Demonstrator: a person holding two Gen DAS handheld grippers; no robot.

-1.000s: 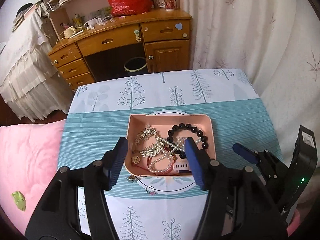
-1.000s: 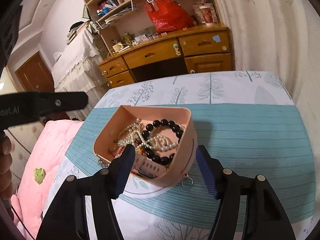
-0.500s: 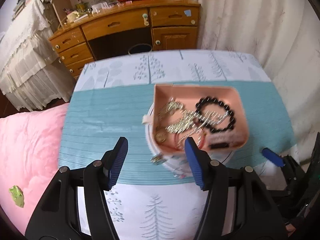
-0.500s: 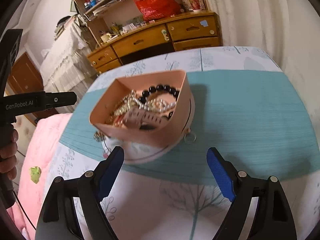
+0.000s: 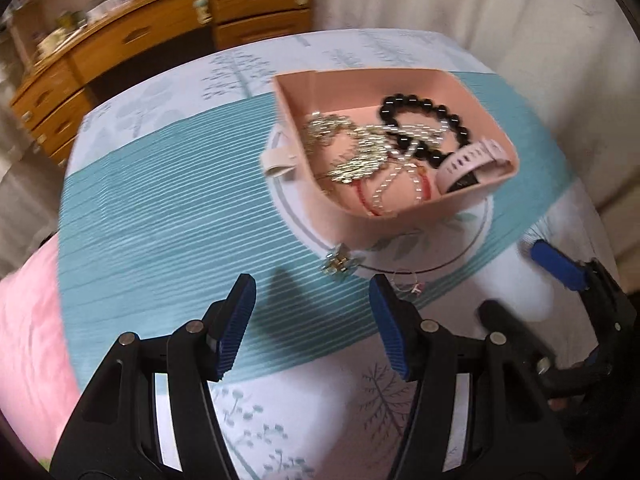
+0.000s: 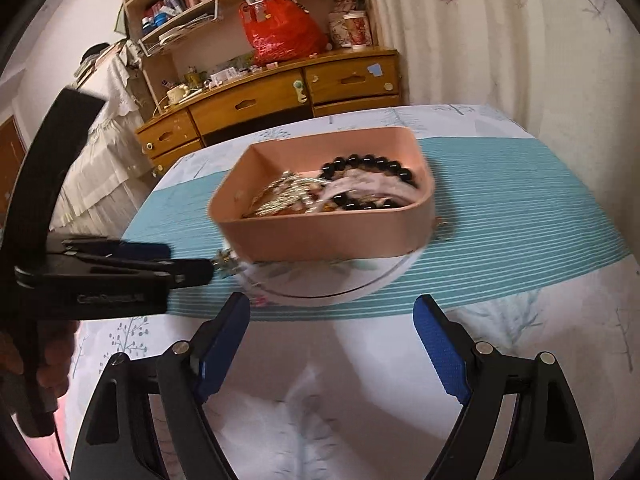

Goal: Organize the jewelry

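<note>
Closest in, the left gripper (image 5: 312, 300) hangs low at six o'clock of its own view, blue pads spread wide with nothing between them, only striped teal cloth (image 5: 160, 216) showing through the gap. Over on the right wrist view, the right gripper (image 6: 332, 320) is the same story: jaws wide apart, empty, hovering above the white tree-printed part of the tablecloth (image 6: 360, 392). At nine o'clock in that view the left gripper's black body pokes in sideways, tip just short of the plate's edge.

Just past the left gripper's right pad, at about one o'clock, a fine ring (image 5: 404, 282) and a small gold brooch (image 5: 339, 263) lie loose at the rim of the white plate (image 5: 472, 236), outside the box. A thin dark cord (image 5: 440, 268) curves along that rim beside them.

Next out, sitting on the plate, the pink box (image 5: 400, 224), at one o'clock of the left view, dead centre at twelve in the right. Inside it, a jumble: black bead bracelet (image 5: 420, 106) against the far wall, gold leaf-shaped pieces (image 5: 356, 160) in the middle, a pearl strand (image 5: 400, 172) draped across, a red cord (image 5: 360, 196) low near the front corner, and a pale pink watch strap (image 5: 476, 158) at the right wall. Another pale strap end (image 5: 278, 160) pokes out beside the box's left wall.

Far back at twelve o'clock, a wooden desk (image 6: 280, 96) with drawers, a red bag (image 6: 280, 32) on top, curtains (image 6: 520, 40) to the right.
</note>
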